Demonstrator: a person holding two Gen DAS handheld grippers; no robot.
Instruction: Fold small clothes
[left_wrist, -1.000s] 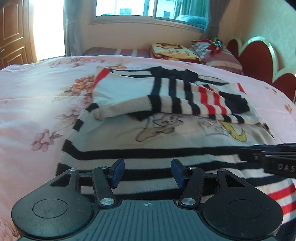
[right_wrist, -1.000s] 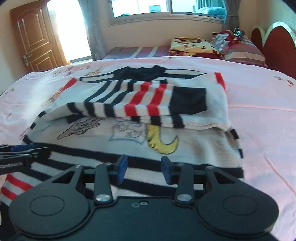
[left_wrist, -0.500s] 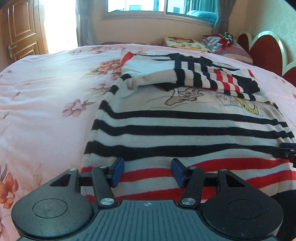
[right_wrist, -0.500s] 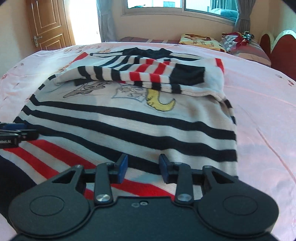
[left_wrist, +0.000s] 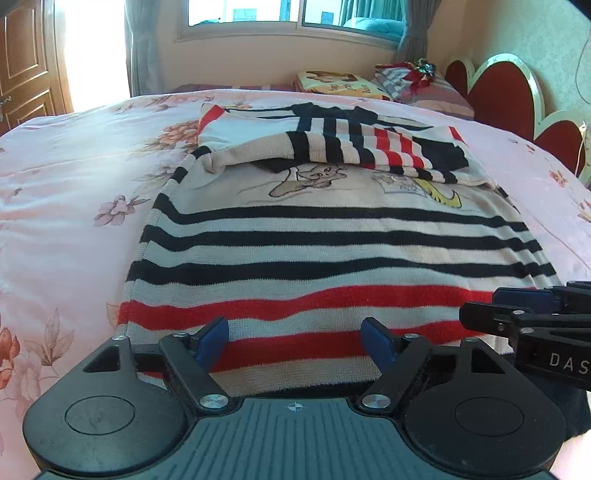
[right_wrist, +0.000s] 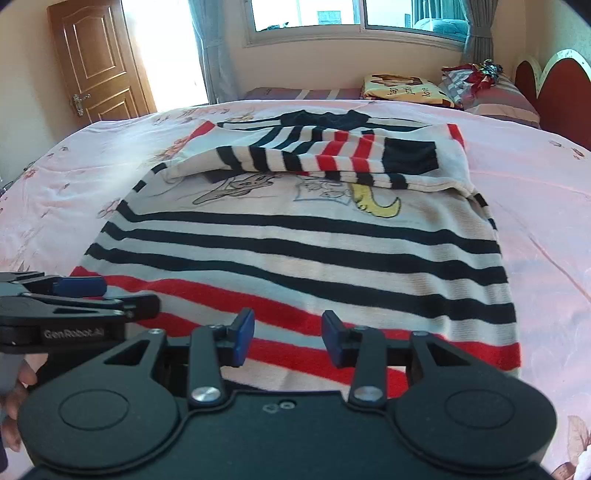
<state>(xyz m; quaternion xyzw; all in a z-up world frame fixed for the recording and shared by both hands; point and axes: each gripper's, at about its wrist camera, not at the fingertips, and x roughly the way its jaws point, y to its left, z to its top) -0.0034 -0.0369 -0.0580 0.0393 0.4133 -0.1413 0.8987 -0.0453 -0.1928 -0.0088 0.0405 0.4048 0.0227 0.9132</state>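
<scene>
Cream knit sweater w/ black + red stripes lies flat on pink floral bedsheet, sleeves folded across chest. L gripper and R gripper both agape, empty, over hem. Best: pinch hem corners evenly, lift together, fold toward collar.

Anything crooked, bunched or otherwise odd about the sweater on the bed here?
Mostly tidy. The striped sweater lies flat on the bed, sleeves folded across the chest. The upper sleeve's left end looks slightly bunched and slanted. Nothing spilled or damaged.
</scene>
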